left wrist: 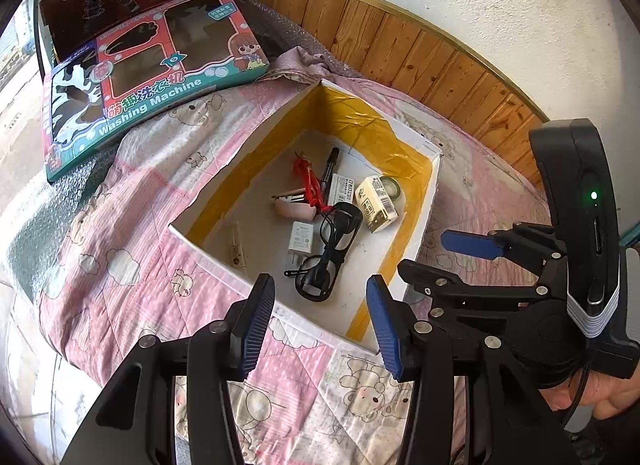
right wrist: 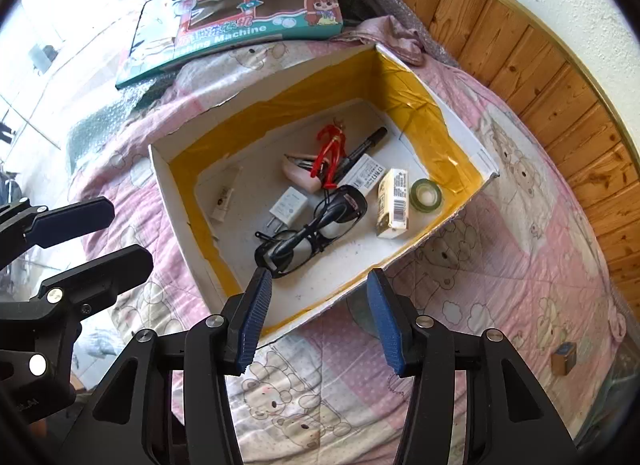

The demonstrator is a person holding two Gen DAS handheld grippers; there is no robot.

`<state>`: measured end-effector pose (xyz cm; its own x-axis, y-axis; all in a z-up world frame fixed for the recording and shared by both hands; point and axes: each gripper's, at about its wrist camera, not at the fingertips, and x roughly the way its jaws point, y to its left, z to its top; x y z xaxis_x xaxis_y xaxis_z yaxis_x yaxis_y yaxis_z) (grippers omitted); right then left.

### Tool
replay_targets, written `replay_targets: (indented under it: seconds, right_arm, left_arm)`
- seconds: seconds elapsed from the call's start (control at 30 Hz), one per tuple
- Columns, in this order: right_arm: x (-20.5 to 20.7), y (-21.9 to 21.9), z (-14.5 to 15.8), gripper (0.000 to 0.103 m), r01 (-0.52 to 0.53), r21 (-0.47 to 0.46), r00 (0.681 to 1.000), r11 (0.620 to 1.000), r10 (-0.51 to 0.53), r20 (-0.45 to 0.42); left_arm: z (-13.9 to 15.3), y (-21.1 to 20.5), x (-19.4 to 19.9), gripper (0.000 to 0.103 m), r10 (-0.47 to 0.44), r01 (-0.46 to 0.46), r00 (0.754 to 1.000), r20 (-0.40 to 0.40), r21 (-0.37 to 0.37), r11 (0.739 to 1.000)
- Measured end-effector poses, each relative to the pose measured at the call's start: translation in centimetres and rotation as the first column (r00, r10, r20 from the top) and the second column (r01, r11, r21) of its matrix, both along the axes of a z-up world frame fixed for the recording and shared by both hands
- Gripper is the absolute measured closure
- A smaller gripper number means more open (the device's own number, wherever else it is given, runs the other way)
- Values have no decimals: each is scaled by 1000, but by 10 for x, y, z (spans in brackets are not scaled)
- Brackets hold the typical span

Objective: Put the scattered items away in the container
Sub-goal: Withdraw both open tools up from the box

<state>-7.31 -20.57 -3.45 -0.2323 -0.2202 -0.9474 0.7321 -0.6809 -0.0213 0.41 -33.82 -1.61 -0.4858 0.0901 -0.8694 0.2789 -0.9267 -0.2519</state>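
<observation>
Left wrist view: the left tongs (left wrist: 320, 321) fill the bottom centre, blue pads spread apart and gripping nothing, over a pink quilt (left wrist: 132, 201). Just above them, mid-frame, sits the open white box (left wrist: 416, 233) lined with yellow tape. Inside lie black glasses (left wrist: 330, 249), a white charger (left wrist: 301, 239), a marker (left wrist: 329, 169), a red cord (left wrist: 308, 181), a cream carton (left wrist: 376, 203) and a tape roll (left wrist: 390, 186). The right tongs (left wrist: 432, 255) enter at right, spread and empty, beside the box's right wall. A toy package (left wrist: 160, 77) lies upper left.

Right wrist view: the right tongs (right wrist: 318, 317) sit bottom centre, spread and empty, at the box's (right wrist: 176, 201) near corner. The glasses (right wrist: 308, 231) lie just above the pads. The left tongs (right wrist: 94, 229) reach in at left, spread. 1 small block (right wrist: 564, 357) rests on the quilt at lower right, well apart from the box.
</observation>
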Motion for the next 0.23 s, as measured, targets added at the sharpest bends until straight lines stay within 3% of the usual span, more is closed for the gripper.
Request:
replay_targets:
  seconds: [0.23]
  right_arm:
    - [6, 1, 23, 49, 10, -47, 999, 999, -12, -36]
  left_arm:
    - [3, -1, 10, 54, 16, -16, 1000, -7, 1, 1000]
